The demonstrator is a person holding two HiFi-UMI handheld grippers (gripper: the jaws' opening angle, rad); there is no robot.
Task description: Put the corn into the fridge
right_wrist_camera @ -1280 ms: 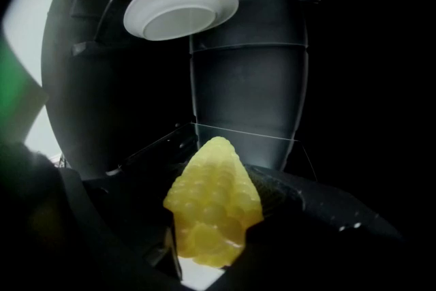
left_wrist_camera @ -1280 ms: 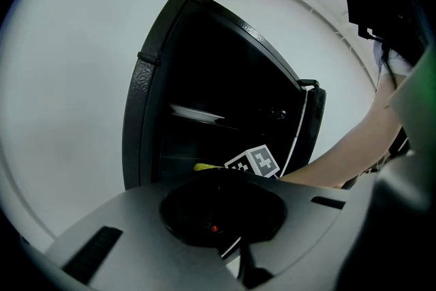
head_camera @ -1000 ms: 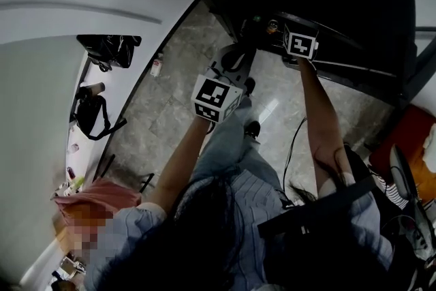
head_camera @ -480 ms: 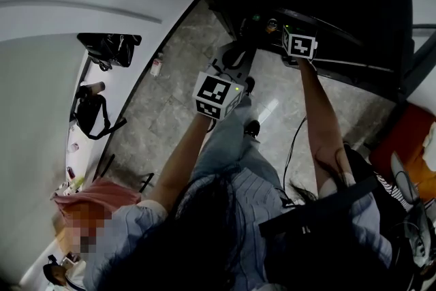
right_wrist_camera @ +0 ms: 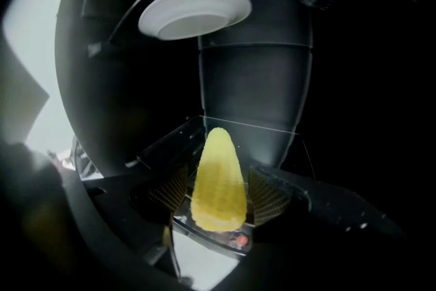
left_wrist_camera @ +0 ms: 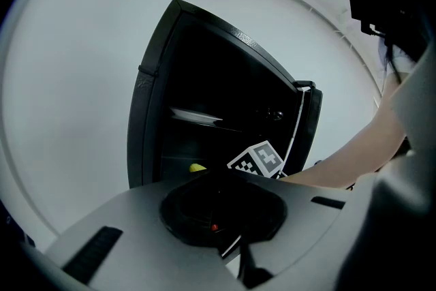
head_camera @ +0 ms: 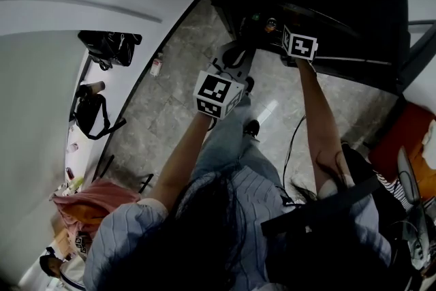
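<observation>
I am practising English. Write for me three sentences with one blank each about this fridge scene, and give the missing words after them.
1. The right gripper is shut on a yellow ____.
2. Above it, inside the dark fridge, rests a white ____.
3. In the left gripper view the fridge door stands ____.

Missing words: corn; plate; open.

Both arms reach forward. The right gripper clamps the corn. The left gripper hangs nearer the body, its jaw state unclear.
</observation>
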